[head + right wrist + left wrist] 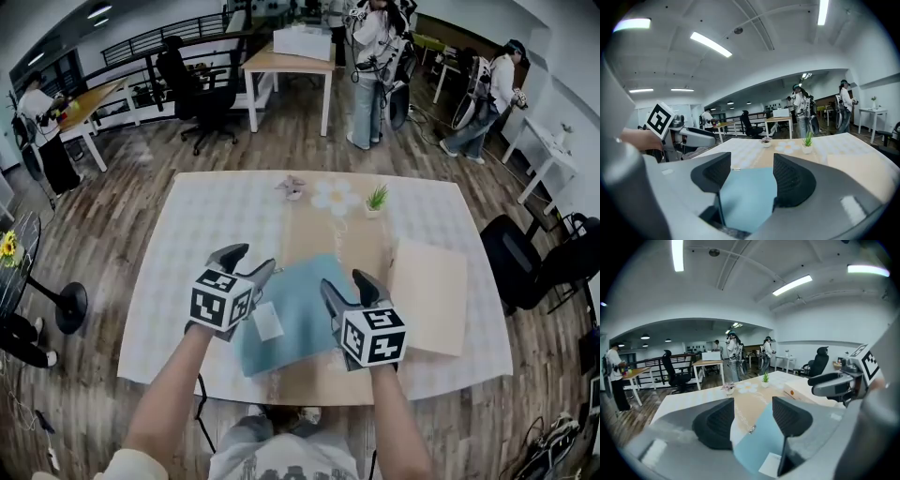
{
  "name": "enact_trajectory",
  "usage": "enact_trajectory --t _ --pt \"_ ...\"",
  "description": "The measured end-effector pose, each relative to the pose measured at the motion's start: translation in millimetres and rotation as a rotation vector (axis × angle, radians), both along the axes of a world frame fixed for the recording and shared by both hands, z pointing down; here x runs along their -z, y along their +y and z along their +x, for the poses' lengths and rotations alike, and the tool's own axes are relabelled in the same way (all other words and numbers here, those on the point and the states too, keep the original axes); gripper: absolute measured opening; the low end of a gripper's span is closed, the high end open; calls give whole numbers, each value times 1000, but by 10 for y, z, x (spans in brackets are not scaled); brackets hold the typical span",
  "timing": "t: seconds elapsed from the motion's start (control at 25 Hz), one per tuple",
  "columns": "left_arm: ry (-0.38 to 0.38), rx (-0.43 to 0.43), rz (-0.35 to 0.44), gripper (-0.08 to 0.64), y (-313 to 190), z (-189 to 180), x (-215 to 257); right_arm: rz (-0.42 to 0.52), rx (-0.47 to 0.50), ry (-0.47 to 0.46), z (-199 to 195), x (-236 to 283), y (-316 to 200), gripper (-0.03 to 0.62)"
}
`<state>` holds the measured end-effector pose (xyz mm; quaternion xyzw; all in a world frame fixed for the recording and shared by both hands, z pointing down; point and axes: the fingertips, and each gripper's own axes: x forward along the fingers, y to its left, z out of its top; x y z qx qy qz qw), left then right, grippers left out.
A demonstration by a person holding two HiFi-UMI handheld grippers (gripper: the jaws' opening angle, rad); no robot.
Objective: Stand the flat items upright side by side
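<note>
Both pairs of jaws stand apart, clamping nothing: left gripper (pixel 250 264) over the left edge of the blue folder (pixel 298 323), right gripper (pixel 345 284) over its right edge, probably to tip it upright. It lies flat, with a tan board (pixel 429 295) just to its right. Its white label (pixel 771 466) shows in the left gripper view, not the right.

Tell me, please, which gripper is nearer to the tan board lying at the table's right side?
Right. The right gripper hovers just left of the tan board; the left gripper is farther away, across the blue item.
</note>
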<state>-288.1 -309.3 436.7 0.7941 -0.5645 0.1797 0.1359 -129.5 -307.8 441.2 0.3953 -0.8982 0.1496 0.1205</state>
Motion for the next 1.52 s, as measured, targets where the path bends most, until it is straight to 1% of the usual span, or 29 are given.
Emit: enact_trajectory --t 0.12,0.28,0.48,0.56,0.6,0.64,0.8,0.92,1.04,1.2,1.28,1.36,1.44,1.48,1.52 --pt "-19 -100 -21 262 -113 58 -69 -30 -80 -11 128 -126 70 272" --pt "-11 -213 -80 272 -196 83 -254 -88 -169 -13 252 -367 267 272" --pt "-40 -392 -187 273 -274 202 -609 -172 -295 -71 419 -642 520 272" --pt "-45 -442 -225 273 -304 242 -743 -211 -338 -104 468 -781 620 272" --pt "-47 -461 -241 277 -328 261 -802 -230 -356 -122 483 -850 660 270" --pt "-48 -480 -258 295 -355 281 -856 -249 -373 -140 492 -918 696 270" --pt "-56 -561 -328 312 -463 385 -1075 -326 -452 -209 490 -1193 845 270" --pt "-98 -622 -369 314 -519 434 -1264 -386 -507 -272 486 -1403 887 270" --pt "-132 -682 -400 324 -554 460 -1427 -447 -537 -369 450 -1544 851 270" --pt "-140 -758 -460 327 -580 566 -1580 -511 -558 -487 426 -1601 781 267" --pt "-140 -791 -491 327 -586 620 -1631 -545 -577 -529 446 -1648 748 251" --pt "-123 -814 -527 327 -593 651 -1665 -565 -603 -550 478 -1691 717 241" --pt "-95 -834 -564 323 -573 685 -1683 -572 -623 -550 517 -1716 705 221" --pt "-86 -841 -577 297 -559 701 -1689 -572 -626 -546 526 -1720 703 224" --pt "-85 -846 -581 291 -552 709 -1692 -570 -626 -541 524 -1722 699 220"
